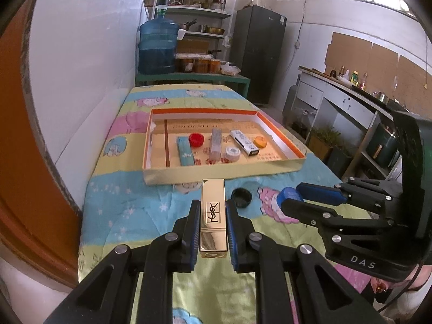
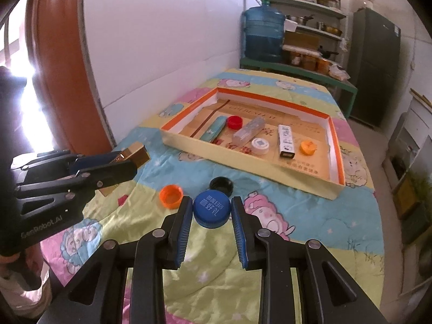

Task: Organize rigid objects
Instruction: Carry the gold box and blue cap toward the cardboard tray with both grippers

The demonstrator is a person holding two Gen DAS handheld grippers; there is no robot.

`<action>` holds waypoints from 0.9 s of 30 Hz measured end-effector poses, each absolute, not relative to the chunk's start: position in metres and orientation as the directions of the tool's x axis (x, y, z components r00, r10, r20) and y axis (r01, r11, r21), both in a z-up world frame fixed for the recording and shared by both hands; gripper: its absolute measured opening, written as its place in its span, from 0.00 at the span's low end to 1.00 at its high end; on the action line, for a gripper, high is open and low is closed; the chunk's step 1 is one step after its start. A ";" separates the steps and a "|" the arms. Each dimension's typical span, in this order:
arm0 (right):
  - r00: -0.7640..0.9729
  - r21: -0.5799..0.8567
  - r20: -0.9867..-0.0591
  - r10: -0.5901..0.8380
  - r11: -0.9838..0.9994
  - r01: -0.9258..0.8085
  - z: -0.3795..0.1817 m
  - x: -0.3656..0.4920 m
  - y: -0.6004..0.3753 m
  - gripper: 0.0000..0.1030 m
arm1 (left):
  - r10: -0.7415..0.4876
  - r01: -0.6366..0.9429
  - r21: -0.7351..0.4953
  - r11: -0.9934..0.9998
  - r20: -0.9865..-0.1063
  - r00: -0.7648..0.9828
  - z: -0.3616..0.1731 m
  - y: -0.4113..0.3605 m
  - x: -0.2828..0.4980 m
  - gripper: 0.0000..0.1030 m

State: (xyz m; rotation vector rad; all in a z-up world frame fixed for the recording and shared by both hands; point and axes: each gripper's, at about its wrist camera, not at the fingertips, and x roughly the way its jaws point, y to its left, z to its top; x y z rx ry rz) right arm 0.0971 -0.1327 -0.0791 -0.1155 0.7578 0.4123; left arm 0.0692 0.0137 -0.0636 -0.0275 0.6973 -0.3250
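Gripping gold lipstick [image 1: 212,210] in left tool [image 1: 213,205]; blue cap [image 2: 212,208] in right tool [image 2: 212,202].

Our left gripper [image 1: 213,216] and right gripper [image 2: 212,213] are black, with ribbed blue pads lining the fingers' inner faces. Behind the fingers, silver screws dot our linkages; white lettering marks the housings.

Background: blue water jug [image 1: 158,47] on a green bench [image 1: 193,77], shelves [image 1: 198,10] of jars and pots behind it, dark fridge [image 1: 257,54] alongside, cartoon-print quilt [image 2: 270,229] covering the table.
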 end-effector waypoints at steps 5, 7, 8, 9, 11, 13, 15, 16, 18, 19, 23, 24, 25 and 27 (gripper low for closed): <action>0.663 0.049 -0.680 0.313 0.922 -0.385 -0.072 0.104 -0.142 0.29 | -0.305 0.289 -0.131 0.948 -0.621 0.722 -0.056 0.010 0.083 0.18; 0.668 0.046 -0.678 0.306 0.925 -0.377 -0.069 0.107 -0.146 0.29 | -0.305 0.287 -0.133 0.949 -0.623 0.720 -0.054 0.010 0.087 0.18; 0.670 0.045 -0.677 0.303 0.927 -0.373 -0.068 0.109 -0.147 0.29 | -0.305 0.286 -0.133 0.949 -0.624 0.720 -0.054 0.009 0.089 0.18; 0.672 0.046 -0.676 0.301 0.928 -0.370 -0.067 0.111 -0.149 0.29 | -0.303 0.285 -0.133 0.949 -0.625 0.720 -0.053 0.009 0.092 0.18; 0.676 0.047 -0.674 0.299 0.930 -0.365 -0.064 0.114 -0.152 0.29 | -0.299 0.283 -0.129 0.950 -0.626 0.720 -0.050 0.008 0.097 0.18; 0.679 0.045 -0.672 0.295 0.932 -0.359 -0.063 0.118 -0.155 0.29 | -0.296 0.281 -0.126 0.951 -0.627 0.720 -0.049 0.007 0.102 0.18; 0.682 0.043 -0.672 0.289 0.934 -0.354 -0.061 0.122 -0.158 0.29 | -0.297 0.281 -0.127 0.951 -0.627 0.720 -0.048 0.007 0.104 0.18; 0.683 0.043 -0.671 0.287 0.936 -0.350 -0.060 0.124 -0.160 0.29 | -0.297 0.282 -0.126 0.951 -0.628 0.719 -0.047 0.006 0.107 0.18; 0.684 0.048 -0.671 0.286 0.938 -0.345 -0.059 0.128 -0.164 0.29 | -0.296 0.283 -0.124 0.951 -0.629 0.719 -0.045 0.005 0.113 0.18; 0.685 0.052 -0.671 0.285 0.939 -0.340 -0.059 0.131 -0.166 0.29 | -0.297 0.283 -0.125 0.951 -0.628 0.719 -0.044 0.005 0.117 0.18; 0.687 0.050 -0.671 0.278 0.942 -0.332 -0.058 0.141 -0.171 0.29 | -0.298 0.278 -0.133 0.951 -0.628 0.719 -0.041 0.006 0.130 0.18; 0.688 0.048 -0.671 0.275 0.943 -0.330 -0.058 0.144 -0.172 0.29 | -0.297 0.276 -0.133 0.952 -0.628 0.720 -0.039 0.006 0.134 0.18; 0.689 0.046 -0.672 0.273 0.943 -0.329 -0.057 0.146 -0.173 0.29 | -0.293 0.275 -0.129 0.953 -0.627 0.722 -0.038 0.005 0.137 0.18; 0.689 0.045 -0.672 0.271 0.944 -0.327 -0.056 0.153 -0.175 0.29 | -0.289 0.275 -0.122 0.954 -0.625 0.725 -0.035 0.004 0.144 0.18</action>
